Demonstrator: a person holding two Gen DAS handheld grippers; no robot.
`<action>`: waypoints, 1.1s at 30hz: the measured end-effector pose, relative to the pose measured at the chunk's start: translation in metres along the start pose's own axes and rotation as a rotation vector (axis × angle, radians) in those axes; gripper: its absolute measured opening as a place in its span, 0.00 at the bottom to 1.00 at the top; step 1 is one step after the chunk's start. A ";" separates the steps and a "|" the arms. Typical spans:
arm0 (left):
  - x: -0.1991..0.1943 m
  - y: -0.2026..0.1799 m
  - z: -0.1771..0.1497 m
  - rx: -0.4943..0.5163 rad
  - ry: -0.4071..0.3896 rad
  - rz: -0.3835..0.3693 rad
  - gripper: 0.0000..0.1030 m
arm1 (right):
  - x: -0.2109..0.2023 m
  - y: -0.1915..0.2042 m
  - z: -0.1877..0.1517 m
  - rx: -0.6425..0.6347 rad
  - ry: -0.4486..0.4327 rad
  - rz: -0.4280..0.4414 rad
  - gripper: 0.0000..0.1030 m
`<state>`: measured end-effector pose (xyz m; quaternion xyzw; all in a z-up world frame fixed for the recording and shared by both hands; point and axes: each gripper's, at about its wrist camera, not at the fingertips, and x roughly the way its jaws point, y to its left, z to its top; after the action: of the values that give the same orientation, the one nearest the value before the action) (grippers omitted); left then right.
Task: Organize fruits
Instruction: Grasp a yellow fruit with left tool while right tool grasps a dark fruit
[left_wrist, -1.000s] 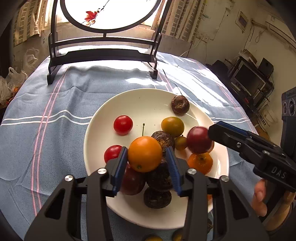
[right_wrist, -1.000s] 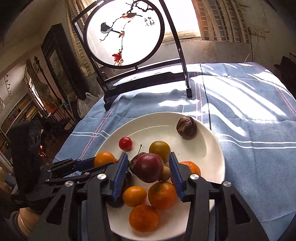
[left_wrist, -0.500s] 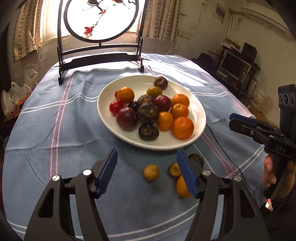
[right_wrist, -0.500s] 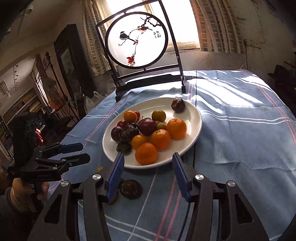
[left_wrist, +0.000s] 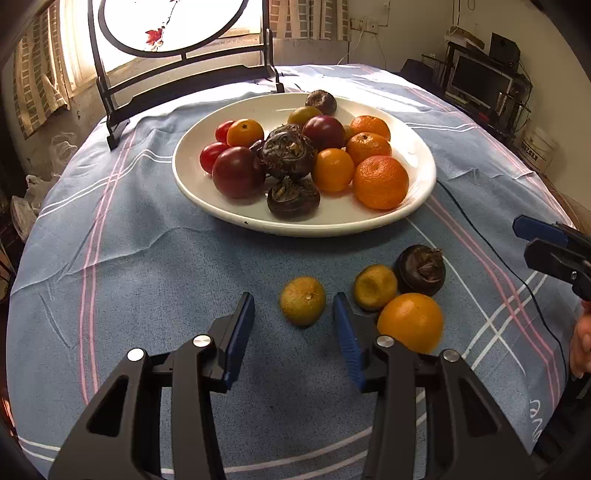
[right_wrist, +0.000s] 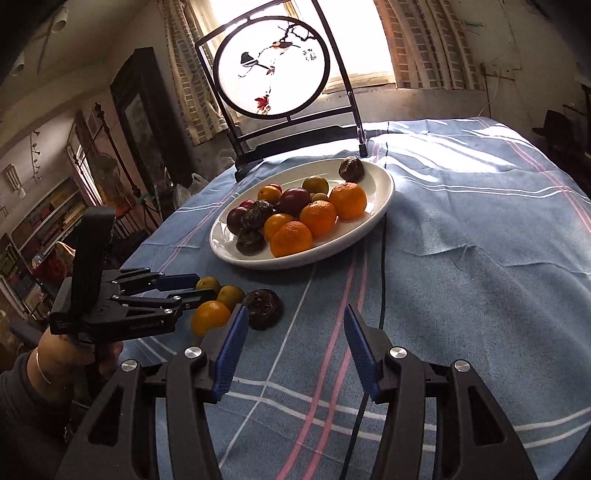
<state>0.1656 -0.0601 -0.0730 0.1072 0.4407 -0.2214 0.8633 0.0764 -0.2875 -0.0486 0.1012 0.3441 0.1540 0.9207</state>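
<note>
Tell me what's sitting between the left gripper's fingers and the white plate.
In the left wrist view, one small yellow-green citrus lies ahead of the open left gripper; beyond it, bare blue tablecloth reaches the plate.

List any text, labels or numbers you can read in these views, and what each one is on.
Round painted screen: a few small dark characters and a red mark by the branch, too small to read.
Right gripper body, lower right of the left wrist view: pale embossed letters, cut off and upside down, unreadable.
White bucket: dark label, blurred.
Nothing else legible.
</note>
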 end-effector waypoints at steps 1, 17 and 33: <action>0.002 0.001 0.001 -0.006 0.007 -0.006 0.34 | 0.000 0.000 0.000 -0.002 0.001 0.001 0.53; -0.050 0.002 -0.029 -0.034 -0.114 -0.042 0.23 | 0.039 0.044 0.011 -0.223 0.172 -0.106 0.47; -0.064 0.019 -0.038 -0.090 -0.152 -0.070 0.23 | 0.076 0.064 0.016 -0.302 0.250 -0.120 0.38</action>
<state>0.1151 -0.0108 -0.0438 0.0358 0.3870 -0.2389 0.8899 0.1273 -0.2020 -0.0636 -0.0787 0.4340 0.1601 0.8830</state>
